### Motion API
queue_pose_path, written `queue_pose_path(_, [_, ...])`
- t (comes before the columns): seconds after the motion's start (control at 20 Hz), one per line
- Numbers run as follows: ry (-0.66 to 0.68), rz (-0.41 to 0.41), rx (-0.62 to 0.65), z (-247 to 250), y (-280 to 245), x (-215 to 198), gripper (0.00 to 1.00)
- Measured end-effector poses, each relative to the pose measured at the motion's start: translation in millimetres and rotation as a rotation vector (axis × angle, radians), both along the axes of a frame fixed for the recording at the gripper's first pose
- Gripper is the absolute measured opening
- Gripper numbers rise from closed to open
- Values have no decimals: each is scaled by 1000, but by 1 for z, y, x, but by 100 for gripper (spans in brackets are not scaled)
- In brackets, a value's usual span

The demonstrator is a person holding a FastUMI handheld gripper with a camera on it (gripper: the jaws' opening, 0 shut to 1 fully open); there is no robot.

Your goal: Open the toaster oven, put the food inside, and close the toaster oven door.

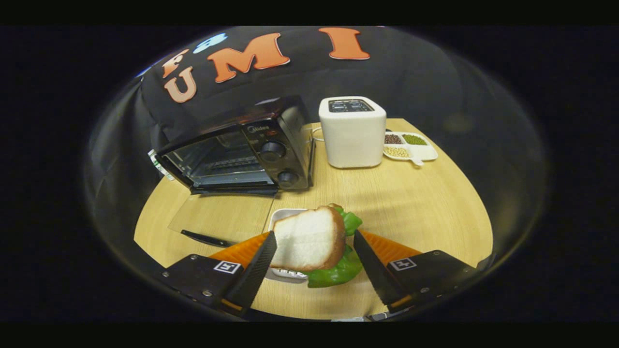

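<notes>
Sandwich (312,241): bread and lettuce, between the fingers of the gripper (314,251), over a white dish (285,215); whether both fingers press it I cannot tell. Toaster oven (242,150): beyond the sandwich, door (220,217) folded down open. White toaster (353,131): beside the oven.

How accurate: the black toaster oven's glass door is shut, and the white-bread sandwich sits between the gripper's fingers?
No: the gripper view shows the glass door of the black toaster oven lying open on the wooden table. The sandwich sits between the gripper fingers.
</notes>
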State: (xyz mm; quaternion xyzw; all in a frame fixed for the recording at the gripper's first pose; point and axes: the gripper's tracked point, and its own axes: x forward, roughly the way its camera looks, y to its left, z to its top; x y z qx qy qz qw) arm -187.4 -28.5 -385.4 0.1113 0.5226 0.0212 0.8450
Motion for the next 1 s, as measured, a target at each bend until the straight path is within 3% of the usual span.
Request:
queue_pose_path(0.2, [54,-26,31,-18,2,0,91])
queue_pose_path(0.35, [78,-70,110,-16,11,4,70])
queue_pose_path(0.5, [83,-135,180,-8,18,10,40])
queue_pose_path(0.55, [78,-149,178,-5,17,12,35])
queue_pose_path(0.7, [40,-164,159,9,12,16,31])
queue_pose_path(1.0, [-25,-217,210,49,25,32,31])
